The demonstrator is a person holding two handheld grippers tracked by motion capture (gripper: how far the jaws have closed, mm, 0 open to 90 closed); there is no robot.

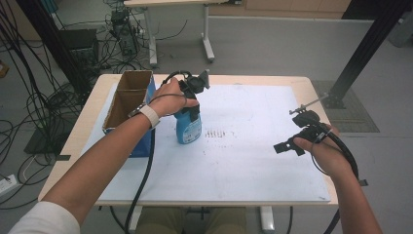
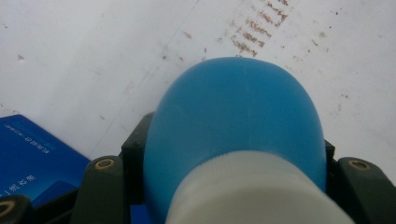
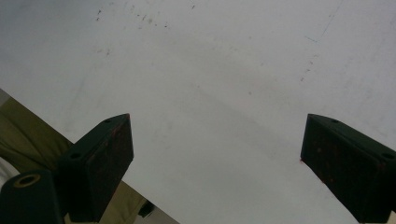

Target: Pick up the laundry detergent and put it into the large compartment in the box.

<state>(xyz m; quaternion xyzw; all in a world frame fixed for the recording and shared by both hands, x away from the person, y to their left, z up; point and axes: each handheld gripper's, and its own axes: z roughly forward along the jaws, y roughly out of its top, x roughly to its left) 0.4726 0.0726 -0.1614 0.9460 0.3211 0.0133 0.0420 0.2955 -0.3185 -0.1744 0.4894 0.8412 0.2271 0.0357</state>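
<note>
A blue plastic bottle stands upright on the white sheet, just right of the box. My left gripper comes down on it from above and is shut on its upper part. In the left gripper view the black jaws press both sides of the blue bottle just below its white cap, with my left gripper looking down past it. My right gripper hovers over the sheet's right side, far from the bottle. In its own view my right gripper stands open, with nothing between its pads.
An open cardboard box with a blue side stands at the table's left, touching or nearly touching the bottle. Faint brown marks dot the sheet. Cables and equipment lie on the floor at left, and a black frame post rises at right.
</note>
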